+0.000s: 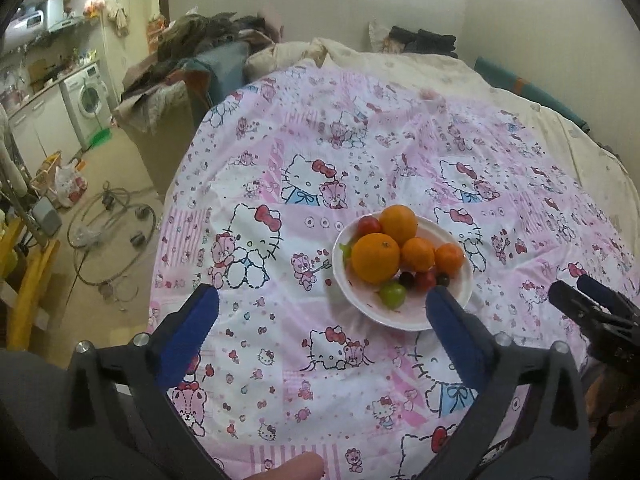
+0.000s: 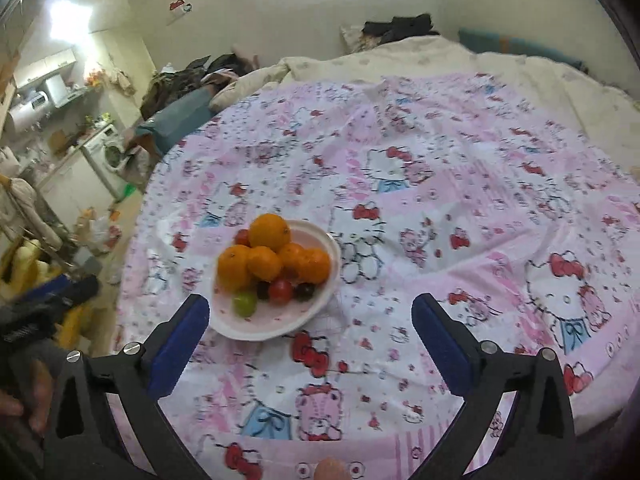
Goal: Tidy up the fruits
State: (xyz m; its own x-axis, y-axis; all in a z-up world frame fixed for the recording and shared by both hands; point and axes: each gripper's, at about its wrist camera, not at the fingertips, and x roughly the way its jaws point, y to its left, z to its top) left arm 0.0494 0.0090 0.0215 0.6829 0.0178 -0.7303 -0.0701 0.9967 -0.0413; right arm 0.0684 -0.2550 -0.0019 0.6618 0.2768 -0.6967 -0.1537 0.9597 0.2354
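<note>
A white bowl (image 1: 404, 318) sits on the pink cartoon-print bedspread. It holds several oranges (image 1: 375, 258), small red tomatoes (image 1: 369, 225), dark grapes (image 1: 407, 279) and a green fruit (image 1: 393, 294). My left gripper (image 1: 322, 308) is open and empty, just short of the bowl, its right finger at the bowl's near rim. In the right wrist view the bowl (image 2: 256, 330) lies ahead to the left, with oranges (image 2: 269, 232) piled in it. My right gripper (image 2: 310, 316) is open and empty, its left finger beside the bowl's near-left rim.
The bed's left edge (image 1: 160, 216) drops to a cluttered floor with cables (image 1: 112, 220) and bags. A washing machine (image 1: 90, 100) and cabinets stand at far left. Piled clothes (image 1: 192, 48) and a cream duvet (image 1: 400, 56) lie at the bed's far end.
</note>
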